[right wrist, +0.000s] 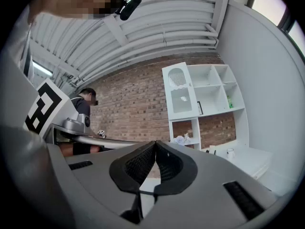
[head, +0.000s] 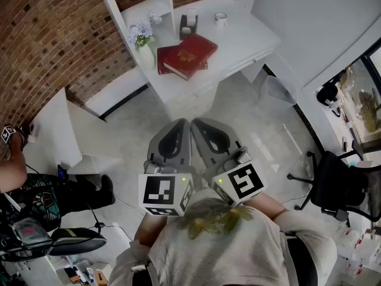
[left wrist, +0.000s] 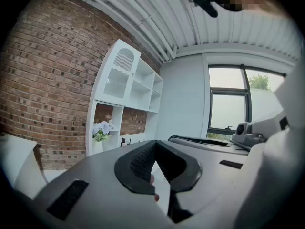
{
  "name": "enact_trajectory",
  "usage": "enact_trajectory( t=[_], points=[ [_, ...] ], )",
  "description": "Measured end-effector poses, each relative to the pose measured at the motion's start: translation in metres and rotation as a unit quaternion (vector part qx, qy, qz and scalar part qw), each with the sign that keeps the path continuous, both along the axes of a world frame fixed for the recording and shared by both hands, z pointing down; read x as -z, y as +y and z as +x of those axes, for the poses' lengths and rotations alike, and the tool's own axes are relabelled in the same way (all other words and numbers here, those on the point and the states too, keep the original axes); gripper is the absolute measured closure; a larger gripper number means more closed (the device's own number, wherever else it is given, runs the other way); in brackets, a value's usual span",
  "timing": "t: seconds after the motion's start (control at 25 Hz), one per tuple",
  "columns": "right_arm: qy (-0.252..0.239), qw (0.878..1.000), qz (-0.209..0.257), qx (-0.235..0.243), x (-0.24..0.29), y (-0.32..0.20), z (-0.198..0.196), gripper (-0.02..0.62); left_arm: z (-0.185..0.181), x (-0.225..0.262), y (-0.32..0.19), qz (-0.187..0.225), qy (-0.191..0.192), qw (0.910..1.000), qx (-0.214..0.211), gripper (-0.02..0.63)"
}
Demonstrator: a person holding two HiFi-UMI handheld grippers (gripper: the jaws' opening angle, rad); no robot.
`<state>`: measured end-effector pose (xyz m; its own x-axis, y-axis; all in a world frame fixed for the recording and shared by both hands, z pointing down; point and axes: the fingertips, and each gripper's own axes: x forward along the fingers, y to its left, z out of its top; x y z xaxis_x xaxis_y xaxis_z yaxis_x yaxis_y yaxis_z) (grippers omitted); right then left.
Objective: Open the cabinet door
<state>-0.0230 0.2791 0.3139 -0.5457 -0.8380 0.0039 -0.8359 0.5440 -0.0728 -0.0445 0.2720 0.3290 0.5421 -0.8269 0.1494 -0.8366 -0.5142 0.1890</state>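
Observation:
The cabinet door (left wrist: 119,75) is white, with an arched vent above a glass pane. It stands closed at the upper left of a white shelf unit (right wrist: 214,99) against the brick wall, and shows again in the right gripper view (right wrist: 181,92). The head view cuts it off. Both grippers are held side by side close to the person's chest, pointing at the shelf unit from well back. My left gripper (head: 183,124) (left wrist: 155,142) has its tips together and nothing between them. My right gripper (head: 197,124) (right wrist: 155,143) is shut and empty too.
The white desk (head: 250,40) below the shelves carries red books (head: 186,55), a vase of flowers (head: 143,37) and a cup (head: 221,19). A bin (head: 278,91) stands beside it, and an office chair (head: 339,186) at the right. Another person (head: 18,177) sits at the left near a low white cabinet (head: 56,130).

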Motion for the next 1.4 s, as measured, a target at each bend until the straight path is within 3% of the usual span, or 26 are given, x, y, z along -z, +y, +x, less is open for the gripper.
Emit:
enact_trajectory(
  t=[0.8, 1.4],
  points=[
    [-0.035, 0.999, 0.009, 0.027, -0.005, -0.021, 0.057, 0.571, 0.054, -0.002, -0.020, 0.008, -0.008, 0.9996, 0.028, 0.595],
    [-0.033, 0.998, -0.026, 0.038, -0.033, -0.063, 0.060, 0.571, 0.057, -0.029, -0.064, -0.023, -0.011, 0.9992, 0.031, 0.595]
  ],
)
